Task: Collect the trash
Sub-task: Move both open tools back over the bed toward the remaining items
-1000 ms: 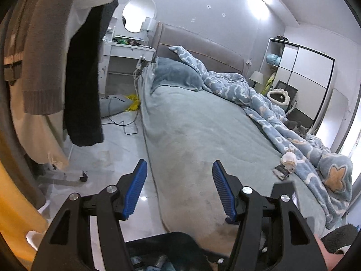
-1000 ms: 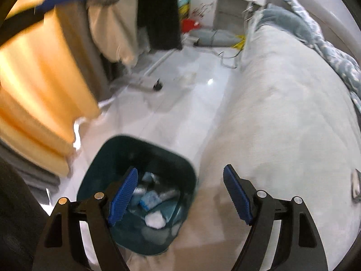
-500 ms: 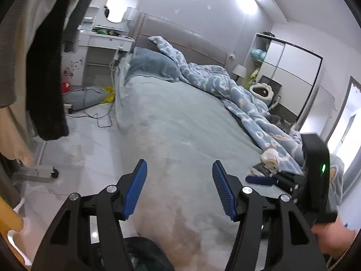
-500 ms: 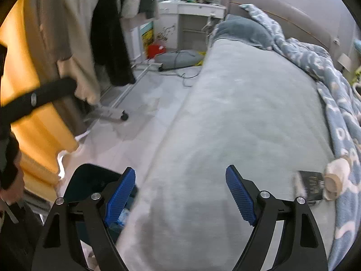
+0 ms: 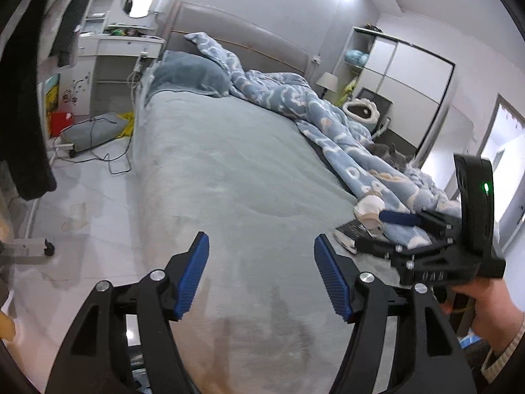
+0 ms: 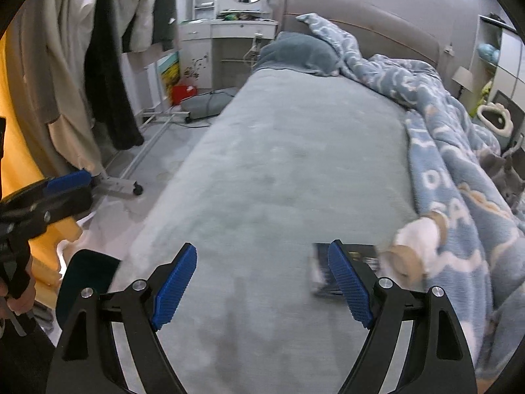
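With both tongs empty, the left tongs opening and the right tongs apart, we should steer the right ones squarely over the dark packet at the bed's right edge beside the blanket before squeezing.

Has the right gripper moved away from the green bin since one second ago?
Yes. The right gripper now hangs over the bed, near the dark packet; the green bin sits at lower left.
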Available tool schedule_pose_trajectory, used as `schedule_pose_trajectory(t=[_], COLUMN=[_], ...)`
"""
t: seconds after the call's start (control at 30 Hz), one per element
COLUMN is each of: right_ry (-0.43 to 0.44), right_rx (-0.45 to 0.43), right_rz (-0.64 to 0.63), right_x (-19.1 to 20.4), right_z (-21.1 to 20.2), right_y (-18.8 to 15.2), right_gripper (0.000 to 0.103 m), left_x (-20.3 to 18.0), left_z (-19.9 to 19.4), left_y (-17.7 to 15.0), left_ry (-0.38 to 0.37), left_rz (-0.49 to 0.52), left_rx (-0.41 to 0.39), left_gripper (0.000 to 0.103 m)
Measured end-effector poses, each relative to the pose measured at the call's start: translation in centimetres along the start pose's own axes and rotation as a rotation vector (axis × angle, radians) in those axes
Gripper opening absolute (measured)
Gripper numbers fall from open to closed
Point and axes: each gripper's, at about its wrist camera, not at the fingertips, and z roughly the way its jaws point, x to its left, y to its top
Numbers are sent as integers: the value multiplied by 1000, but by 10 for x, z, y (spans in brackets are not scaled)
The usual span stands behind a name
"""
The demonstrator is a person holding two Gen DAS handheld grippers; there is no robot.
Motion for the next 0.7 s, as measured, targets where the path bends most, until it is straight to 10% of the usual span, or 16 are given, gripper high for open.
schedule_pose_trajectory(t=[0.2, 0.7], right_ry=[-9, -33], right_rx=[6, 19], right_rz=[57, 78], right_x=[-44, -105], right_z=[-2, 8], right_y=[-8, -30], right_gripper=[61, 50], left_x=[-27, -71], left_z=[23, 72], left_y=[-5, -9], left_ry=[3, -60], left_rz=[40, 8], left_rx=[32, 97], left_gripper=[76, 78])
